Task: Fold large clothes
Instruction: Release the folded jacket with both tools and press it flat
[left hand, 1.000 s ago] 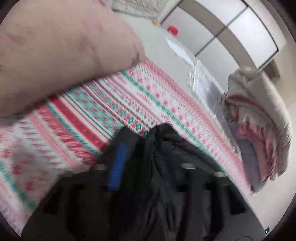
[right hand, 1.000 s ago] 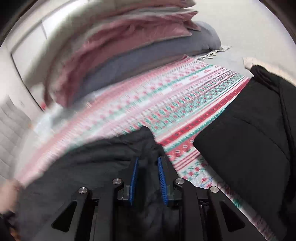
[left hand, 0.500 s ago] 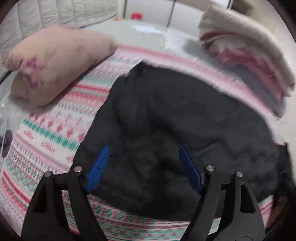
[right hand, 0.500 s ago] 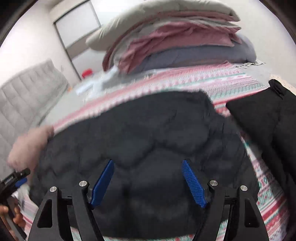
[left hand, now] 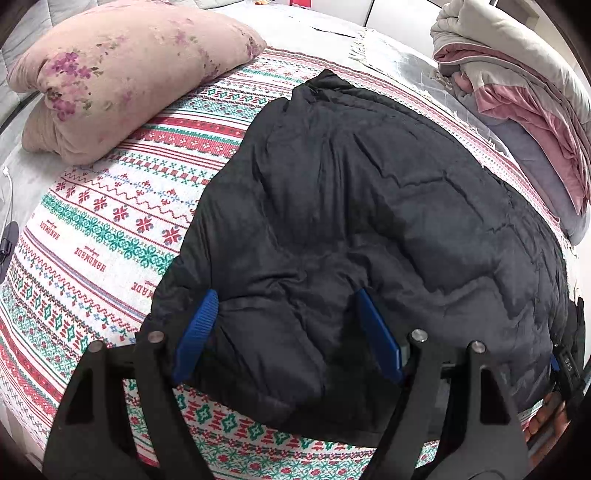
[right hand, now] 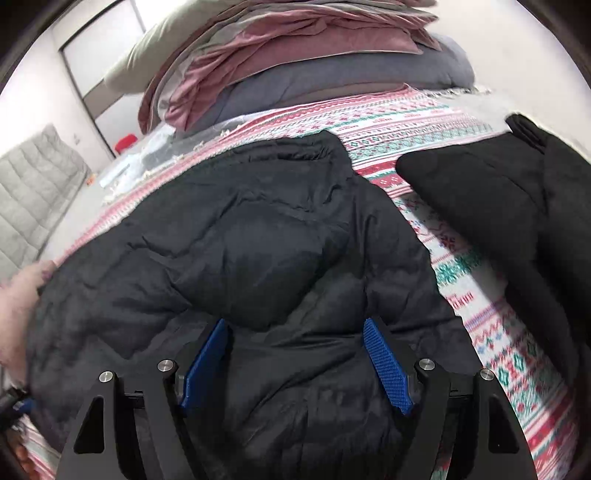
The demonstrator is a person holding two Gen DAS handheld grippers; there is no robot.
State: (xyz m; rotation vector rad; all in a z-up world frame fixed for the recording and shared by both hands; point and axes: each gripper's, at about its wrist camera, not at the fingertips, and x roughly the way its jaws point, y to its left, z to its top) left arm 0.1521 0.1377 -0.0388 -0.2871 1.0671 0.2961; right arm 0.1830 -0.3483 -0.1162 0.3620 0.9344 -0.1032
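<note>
The left gripper (left hand: 286, 328) hangs over the near part of a black padded jacket (left hand: 369, 206), its jaws standing wide apart after just having been opening; the blue pads (left hand: 195, 332) sit above the fabric and press on nothing, so it is released. The right gripper (right hand: 295, 360) is likewise spread wide over the same jacket (right hand: 258, 251), its jaws too having just been opening, with cloth lying below the gap but not pinched between the pads (right hand: 388, 365).

The jacket lies spread and puffy on a patterned blanket (left hand: 96, 221) of red, green and white bands that covers the middle of the bed (left hand: 332, 27). In the left wrist view its near hem reaches close to the blanket's near edge and a narrower end points toward the far side. A flowered pink pillow (left hand: 122, 70) rests on the blanket's far left corner, apart from the jacket. Toward the far right edge of the bed sits a pile of folded bedding (left hand: 517, 85) in cream, pink and grey.

In the right wrist view a second black garment (right hand: 498, 206) lies on the blanket to the right of the jacket, with a strip of pattern between them. A grey padded headboard (right hand: 33, 192) stands at the left.
</note>
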